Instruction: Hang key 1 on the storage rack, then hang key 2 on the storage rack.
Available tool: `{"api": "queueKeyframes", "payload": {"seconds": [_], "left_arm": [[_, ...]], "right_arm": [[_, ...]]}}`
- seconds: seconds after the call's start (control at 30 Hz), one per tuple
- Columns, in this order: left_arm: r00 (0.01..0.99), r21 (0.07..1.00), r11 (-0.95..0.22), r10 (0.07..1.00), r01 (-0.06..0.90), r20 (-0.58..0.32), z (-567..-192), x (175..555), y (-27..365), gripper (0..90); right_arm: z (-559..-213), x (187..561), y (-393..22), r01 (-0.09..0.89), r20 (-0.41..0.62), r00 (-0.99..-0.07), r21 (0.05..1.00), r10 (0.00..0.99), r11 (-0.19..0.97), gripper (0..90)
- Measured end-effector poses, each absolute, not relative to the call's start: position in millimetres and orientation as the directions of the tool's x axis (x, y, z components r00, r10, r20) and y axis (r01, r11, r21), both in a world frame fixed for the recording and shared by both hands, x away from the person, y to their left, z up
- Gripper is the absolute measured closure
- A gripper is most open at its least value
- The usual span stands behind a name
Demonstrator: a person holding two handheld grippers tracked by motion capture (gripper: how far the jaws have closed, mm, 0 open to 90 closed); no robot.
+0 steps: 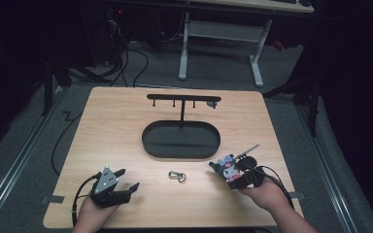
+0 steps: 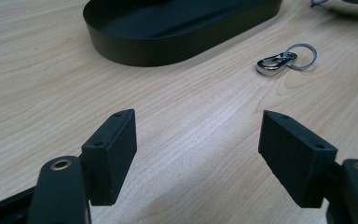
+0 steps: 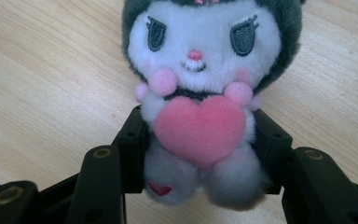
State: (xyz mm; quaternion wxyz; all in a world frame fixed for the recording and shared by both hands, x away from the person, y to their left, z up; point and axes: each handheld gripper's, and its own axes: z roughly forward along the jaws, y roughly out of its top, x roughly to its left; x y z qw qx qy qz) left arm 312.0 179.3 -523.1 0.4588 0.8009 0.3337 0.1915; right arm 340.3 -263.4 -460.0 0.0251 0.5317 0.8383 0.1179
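Plush grey-and-white doll with pink heart (image 3: pixel 200 116) clamped in right gripper (image 3: pixel 200 154) | left gripper (image 2: pixel 198 149) spread, empty | silver snap-hook keyring (image 1: pixel 177 176) at 9 o'clock, black hanger stand (image 1: pixel 182 109) at 11 — attaching, hanging remain

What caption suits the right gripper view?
Right gripper clasps a grey-and-white plush toy hugging a pink heart, above the wooden table.

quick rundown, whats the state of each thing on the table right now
left tongs: open, nothing between the jaws, low over bare wood
right tongs: shut on the plush toy's body
plush toy: held at its lower body, facing the right gripper view's camera
carabiner clip: lying loose on the table, its ring attached, untouched
black stand: upright, a small item hanging at the right end of its bar
oval tray: nothing in it apart from the stand's post
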Motion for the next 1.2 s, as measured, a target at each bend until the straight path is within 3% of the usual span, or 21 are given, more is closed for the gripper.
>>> {"api": "queueKeyframes", "payload": {"seconds": [1.2], "left_arm": [[0.701, 0.868, -0.353, 0.713, 0.35, 0.008, -522.4, 311.2, 176.1, 27.4]], "right_arm": [[-417.2, 347.9, -260.6, 0.868, 0.092, -0.457, 0.264, 0.885, 0.421, 49.7]]}}
